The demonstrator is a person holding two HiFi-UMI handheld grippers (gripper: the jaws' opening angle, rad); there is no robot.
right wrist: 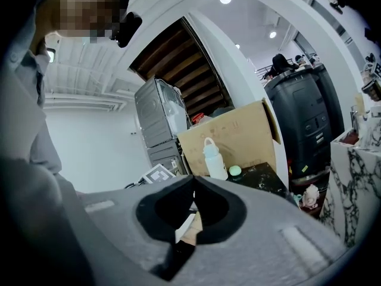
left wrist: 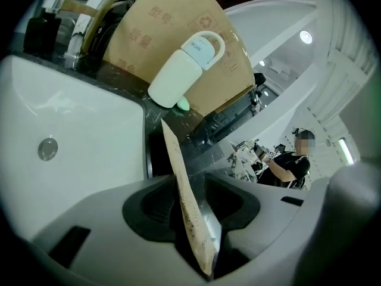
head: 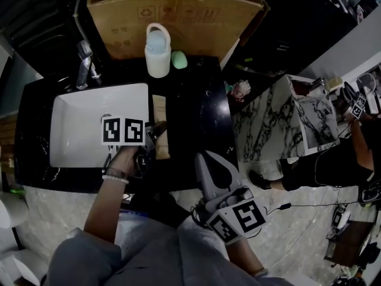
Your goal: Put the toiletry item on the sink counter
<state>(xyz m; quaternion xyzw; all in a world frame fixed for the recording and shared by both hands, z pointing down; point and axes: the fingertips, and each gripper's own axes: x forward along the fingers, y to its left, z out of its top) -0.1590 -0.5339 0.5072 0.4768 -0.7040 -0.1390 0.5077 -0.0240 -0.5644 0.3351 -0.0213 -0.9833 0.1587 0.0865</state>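
A tan sachet (head: 159, 117) sits on the black counter (head: 193, 109) just right of the white basin (head: 77, 115), centre frame. Its near end is between the left gripper (head: 153, 139)'s jaws, which stand wide apart rather than clamped. The right gripper (head: 203, 159), lower centre, has its jaws together on nothing. At top, a white bottle (head: 158, 51) stands before a cardboard box (head: 178, 16).
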